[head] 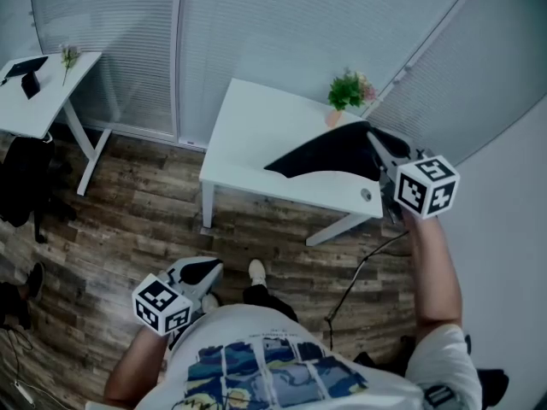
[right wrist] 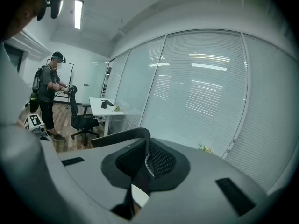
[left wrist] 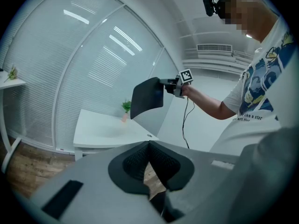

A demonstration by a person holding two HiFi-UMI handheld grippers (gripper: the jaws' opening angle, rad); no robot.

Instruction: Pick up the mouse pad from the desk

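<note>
Clamping one edge of the mouse pad [head: 329, 156], the right gripper [head: 376, 148] is holding it in the air above the desk [head: 256, 135], the pad's long axis stretching away to the left of its jaws. The left gripper [head: 201, 272] is hanging well back, jaws together on nothing, so the right is the nearer.

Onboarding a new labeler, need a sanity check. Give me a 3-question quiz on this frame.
1. True or false: the mouse pad lies flat on the desk.
2. What do the right tongs grip? A) a cable B) the mouse pad C) nothing
3. Fill in: at the desk's far edge stands a small potted ____.
Key: 1 false, it is lifted clear; 2 B; 3 plant.
</note>
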